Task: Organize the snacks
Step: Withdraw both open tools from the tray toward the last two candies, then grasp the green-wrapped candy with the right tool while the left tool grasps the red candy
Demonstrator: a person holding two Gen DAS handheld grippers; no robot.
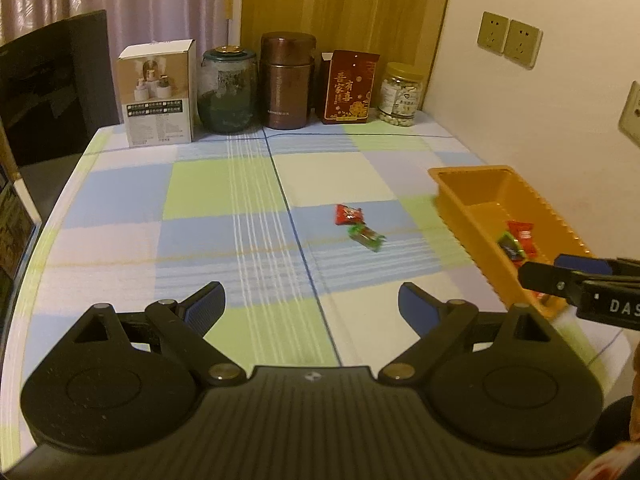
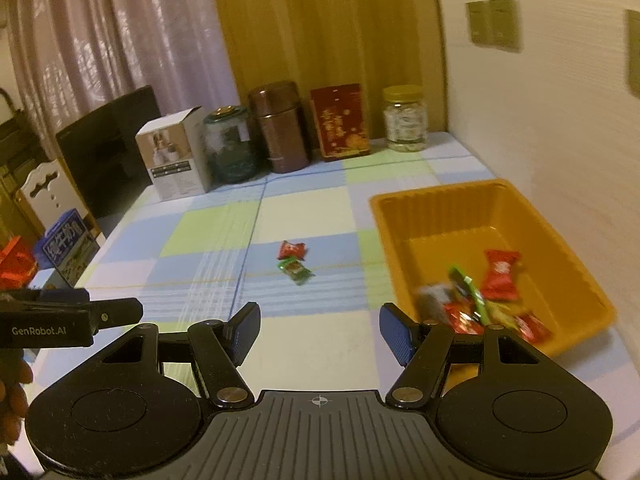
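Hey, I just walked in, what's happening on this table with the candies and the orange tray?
A person is sorting snacks with two hand-held grippers. The left hand-held gripper and right hand-held gripper are both open and empty above the checked tablecloth. Several wrapped candies already lie in the orange tray. A red candy and a green candy remain on the cloth, side by side.

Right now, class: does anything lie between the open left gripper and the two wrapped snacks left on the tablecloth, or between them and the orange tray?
Nothing visible does. Only bare checked tablecloth lies between the left gripper and the red snack and green snack, and between them and the orange tray.
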